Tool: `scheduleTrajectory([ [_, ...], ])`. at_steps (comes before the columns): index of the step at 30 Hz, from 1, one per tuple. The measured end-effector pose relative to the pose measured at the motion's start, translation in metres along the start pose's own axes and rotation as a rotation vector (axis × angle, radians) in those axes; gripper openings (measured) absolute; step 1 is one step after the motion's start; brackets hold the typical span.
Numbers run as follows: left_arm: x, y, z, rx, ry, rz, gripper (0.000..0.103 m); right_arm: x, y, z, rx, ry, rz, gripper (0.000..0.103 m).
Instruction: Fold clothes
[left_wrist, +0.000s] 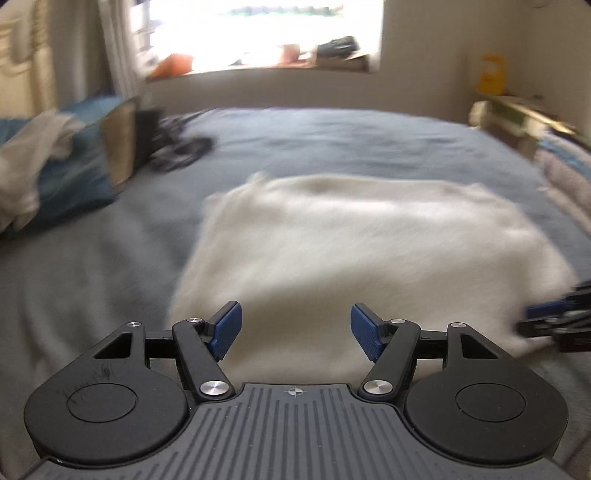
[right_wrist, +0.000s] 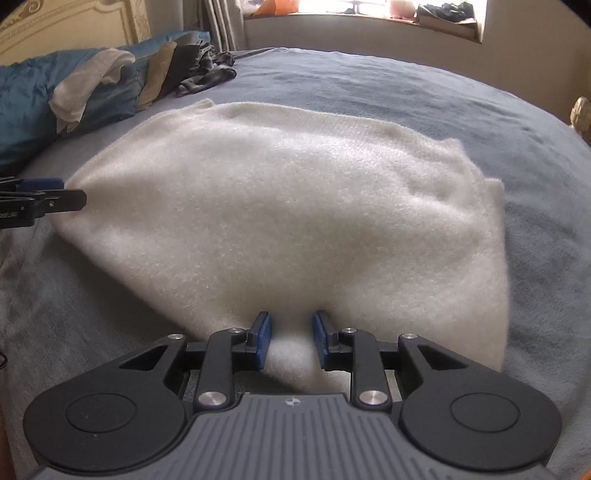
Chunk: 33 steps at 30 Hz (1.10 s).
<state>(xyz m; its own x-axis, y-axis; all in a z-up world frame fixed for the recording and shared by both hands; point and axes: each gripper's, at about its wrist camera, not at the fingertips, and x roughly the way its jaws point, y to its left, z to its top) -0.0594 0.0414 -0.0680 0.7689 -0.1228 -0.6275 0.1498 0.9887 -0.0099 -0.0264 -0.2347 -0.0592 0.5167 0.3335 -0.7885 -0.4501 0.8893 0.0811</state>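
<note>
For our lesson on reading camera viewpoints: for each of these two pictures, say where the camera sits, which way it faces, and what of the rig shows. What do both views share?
Left wrist view: sits on the left gripper, facing down across the white knitted garment toward the window; its own open blue pads frame nothing, and the right gripper shows at the right edge.
Right wrist view: sits on the right gripper, facing along the garment's near edge, a bulge of knit between its pads; the left gripper shows at the left edge.
Shared: garment, grey-blue bedspread, clothes pile.

White sweater (right_wrist: 280, 206): fuzzy matt knit. Bedcover (right_wrist: 406, 88): matt grey-blue fleece. At 6 o'clock, right gripper (right_wrist: 291, 343): matt black plastic, ribbed blue pads.
</note>
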Motion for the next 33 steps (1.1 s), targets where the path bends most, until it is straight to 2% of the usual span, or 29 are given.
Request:
scheduleTrajectory([
  [6, 0.030, -0.049, -0.016, 0.263, 0.090, -0.024, 0.066, -0.001, -0.003, 0.001, 0.025, 0.004, 0.006, 0.027],
  [7, 0.036, -0.053, -0.022, 0.279, 0.101, -0.014, 0.066, -0.001, -0.003, 0.001, 0.030, 0.003, 0.007, 0.027],
  [11, 0.035, -0.049, -0.024, 0.250, 0.101, -0.018, 0.066, -0.010, -0.001, 0.005, 0.027, -0.027, 0.007, 0.027],
  [13, 0.034, -0.044, -0.021, 0.208, 0.119, -0.030, 0.066, -0.020, 0.004, 0.010, -0.002, -0.084, 0.010, 0.027],
  [16, 0.035, -0.043, -0.022, 0.189, 0.126, -0.030, 0.066, -0.030, 0.018, 0.021, -0.062, -0.160, 0.081, 0.027],
  [18, 0.035, -0.044, -0.022, 0.187, 0.127, -0.027, 0.066, -0.030, 0.030, 0.027, -0.124, -0.179, 0.118, 0.027],
  [20, 0.035, -0.043, -0.022, 0.179, 0.130, -0.028, 0.066, -0.018, 0.042, 0.028, -0.188, -0.154, 0.122, 0.028],
  [23, 0.036, -0.043, -0.022, 0.168, 0.138, -0.031, 0.067, 0.018, 0.048, 0.013, -0.236, -0.049, 0.105, 0.029],
  [27, 0.035, -0.040, -0.023, 0.156, 0.132, -0.032, 0.068, 0.019, 0.060, 0.007, -0.305, -0.067, 0.060, 0.030],
  [33, 0.029, -0.038, -0.020, 0.131, 0.112, -0.029, 0.068, 0.019, 0.051, 0.010, -0.239, -0.054, 0.083, 0.030],
])
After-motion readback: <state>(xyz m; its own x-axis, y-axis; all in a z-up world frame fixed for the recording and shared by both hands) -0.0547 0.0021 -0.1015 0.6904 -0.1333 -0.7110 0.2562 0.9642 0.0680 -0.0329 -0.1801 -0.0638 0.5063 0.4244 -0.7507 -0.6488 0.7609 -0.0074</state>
